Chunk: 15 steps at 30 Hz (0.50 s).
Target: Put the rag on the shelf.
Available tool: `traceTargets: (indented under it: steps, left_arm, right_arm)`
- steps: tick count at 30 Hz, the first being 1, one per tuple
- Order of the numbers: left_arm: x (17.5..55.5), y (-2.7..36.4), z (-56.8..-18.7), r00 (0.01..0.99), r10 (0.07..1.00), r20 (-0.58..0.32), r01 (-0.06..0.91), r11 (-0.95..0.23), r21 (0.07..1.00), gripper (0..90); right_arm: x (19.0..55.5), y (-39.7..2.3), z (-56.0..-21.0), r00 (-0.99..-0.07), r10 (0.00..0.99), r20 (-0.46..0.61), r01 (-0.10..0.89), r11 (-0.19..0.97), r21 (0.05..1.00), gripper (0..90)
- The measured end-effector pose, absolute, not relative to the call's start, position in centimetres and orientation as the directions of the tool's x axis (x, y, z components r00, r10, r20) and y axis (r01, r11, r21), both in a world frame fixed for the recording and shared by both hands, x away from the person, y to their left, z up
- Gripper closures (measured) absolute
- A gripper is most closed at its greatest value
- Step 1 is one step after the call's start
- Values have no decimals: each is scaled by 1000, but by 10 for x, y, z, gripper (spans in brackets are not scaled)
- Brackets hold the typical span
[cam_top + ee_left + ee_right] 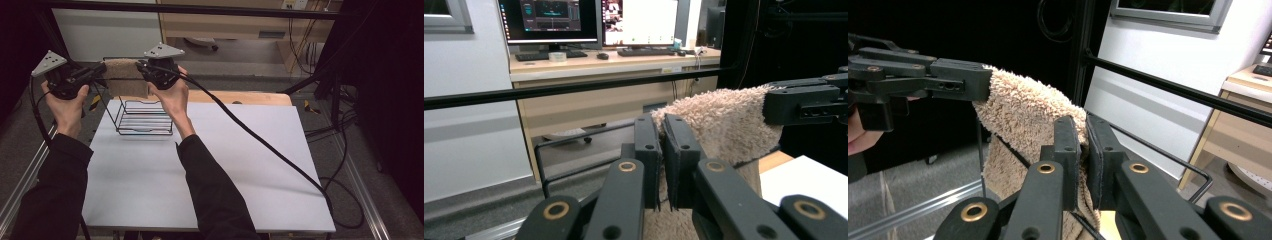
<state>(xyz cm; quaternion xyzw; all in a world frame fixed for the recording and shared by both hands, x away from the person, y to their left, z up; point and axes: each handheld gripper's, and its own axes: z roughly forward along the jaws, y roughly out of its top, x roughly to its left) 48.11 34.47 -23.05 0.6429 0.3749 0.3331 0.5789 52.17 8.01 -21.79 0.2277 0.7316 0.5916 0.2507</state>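
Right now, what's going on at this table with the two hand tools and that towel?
A person holds a tool in each hand, and both are clamped on one beige terry-cloth towel. The left tool grips one end and the right tool the other, stretching the towel between them. It hangs over the top bar of a black wire rack standing at the far left of the white table, draping down over that bar but not yet released.
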Motion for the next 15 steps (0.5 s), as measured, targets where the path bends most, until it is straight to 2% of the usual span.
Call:
traceTargets:
  steps: [8,15]
  left_arm:
    - [473,347,-234,508,861,5,102,-67,993,846]
    - [467,344,-239,510,860,31,116,-104,988,839]
  right_arm:
    - [513,82,-220,-782,606,-143,13,244,970,843]
    - [509,79,-227,-796,592,-123,35,247,968,839]
